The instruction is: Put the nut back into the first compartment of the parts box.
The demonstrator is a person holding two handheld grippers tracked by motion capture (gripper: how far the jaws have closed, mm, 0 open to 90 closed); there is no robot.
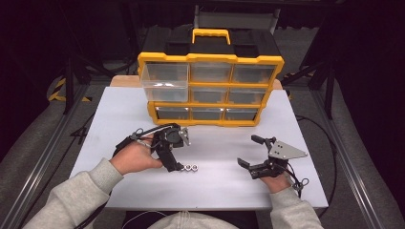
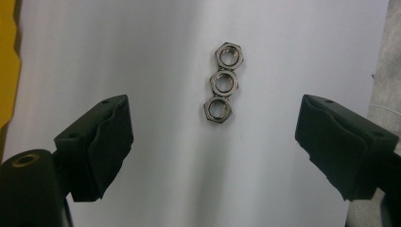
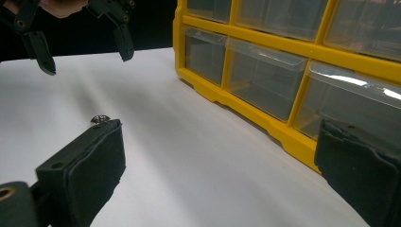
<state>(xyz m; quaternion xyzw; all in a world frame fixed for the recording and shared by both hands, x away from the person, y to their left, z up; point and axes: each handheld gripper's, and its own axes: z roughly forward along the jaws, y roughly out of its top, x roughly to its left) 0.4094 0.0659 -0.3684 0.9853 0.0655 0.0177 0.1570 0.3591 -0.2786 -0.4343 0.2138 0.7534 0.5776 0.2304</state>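
Three steel hex nuts [image 1: 190, 167] lie touching in a short row on the white table [image 1: 219, 186]. My left gripper [image 1: 173, 164] points down at the table just left of them. In the left gripper view the nuts [image 2: 223, 82] lie ahead of the open left gripper [image 2: 220, 144], between the lines of its jaws and touching neither pad. My right gripper [image 1: 249, 151] rests at the right side of the table, open with nothing in it. The right gripper view looks along its open jaws [image 3: 224, 161] and shows one nut [image 3: 100, 118] beyond the left pad, with the left gripper [image 3: 82, 52] farther off.
A yellow parts organizer [image 1: 210, 81] with clear drawers stands at the back of the table. Its top-left drawer [image 1: 165, 81] is pulled out. In the right gripper view the organizer [image 3: 246, 109] is close on the right. Dark floor and metal rails surround the table.
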